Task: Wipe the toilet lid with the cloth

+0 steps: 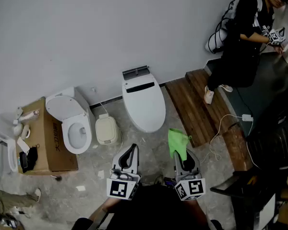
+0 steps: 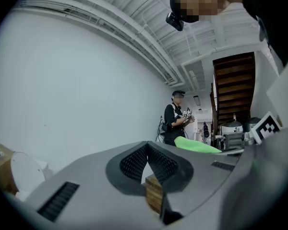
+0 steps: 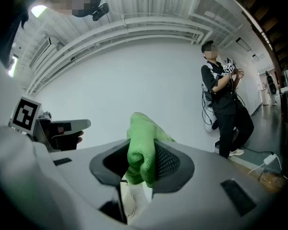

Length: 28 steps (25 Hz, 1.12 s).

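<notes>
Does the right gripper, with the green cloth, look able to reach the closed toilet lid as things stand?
Probably yes. The right gripper holds the cloth in front of the closed toilet lid, and only bare floor lies between them.

The cloth (image 1: 178, 142) is bright green; the toilet lid (image 1: 144, 104) is white with a black strip near its back. The left gripper (image 2: 146, 146) and the right gripper (image 3: 141, 150) are grey, and their fingers (image 2: 132, 163) have black dotted pads; each cube (image 1: 121, 188) is white with black square marks. The other toilet (image 1: 69, 111) is white; the small bin (image 1: 107, 130) is cream; the box (image 1: 53, 145) is brown. The floor (image 1: 149, 150) is grey with pale flecks; the wall (image 1: 110, 28) is pale grey; the wooden step (image 1: 192, 107) is brown with plank lines. The person (image 1: 240, 42) wears black clothes and white shoes.
</notes>
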{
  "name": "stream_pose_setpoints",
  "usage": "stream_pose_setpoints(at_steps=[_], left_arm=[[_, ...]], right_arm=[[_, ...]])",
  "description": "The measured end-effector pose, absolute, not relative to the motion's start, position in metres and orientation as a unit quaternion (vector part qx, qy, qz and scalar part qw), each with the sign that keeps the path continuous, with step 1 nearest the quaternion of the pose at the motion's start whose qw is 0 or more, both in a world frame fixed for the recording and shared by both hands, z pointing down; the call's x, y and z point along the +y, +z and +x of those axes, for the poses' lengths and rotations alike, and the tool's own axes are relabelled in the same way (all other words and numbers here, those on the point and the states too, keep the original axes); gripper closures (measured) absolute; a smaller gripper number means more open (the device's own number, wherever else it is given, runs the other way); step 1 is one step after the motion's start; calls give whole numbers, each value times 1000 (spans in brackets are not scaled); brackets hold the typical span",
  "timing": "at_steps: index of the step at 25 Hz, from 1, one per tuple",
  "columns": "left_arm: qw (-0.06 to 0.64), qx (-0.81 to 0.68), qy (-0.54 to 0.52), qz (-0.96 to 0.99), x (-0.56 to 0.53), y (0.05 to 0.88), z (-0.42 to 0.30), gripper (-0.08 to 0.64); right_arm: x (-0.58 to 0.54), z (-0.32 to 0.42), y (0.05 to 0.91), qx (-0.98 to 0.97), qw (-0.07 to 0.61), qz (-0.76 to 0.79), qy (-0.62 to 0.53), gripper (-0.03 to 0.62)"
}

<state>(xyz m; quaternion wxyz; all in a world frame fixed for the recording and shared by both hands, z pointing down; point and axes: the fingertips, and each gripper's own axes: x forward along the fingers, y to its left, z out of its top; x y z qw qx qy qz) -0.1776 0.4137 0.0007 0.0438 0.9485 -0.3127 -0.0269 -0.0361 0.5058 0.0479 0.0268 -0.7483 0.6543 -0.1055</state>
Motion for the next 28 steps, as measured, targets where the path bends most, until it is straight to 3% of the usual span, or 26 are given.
stream_pose_setpoints(at_steps=[12, 28], left_arm=[[48, -303, -31, 951, 418, 2, -173, 551], [58, -276, -23, 959, 376, 17, -220, 551]], right_arm=[[510, -38, 51, 652, 24, -750, -105, 459], [473, -86, 45, 623, 48, -774, -100, 457]])
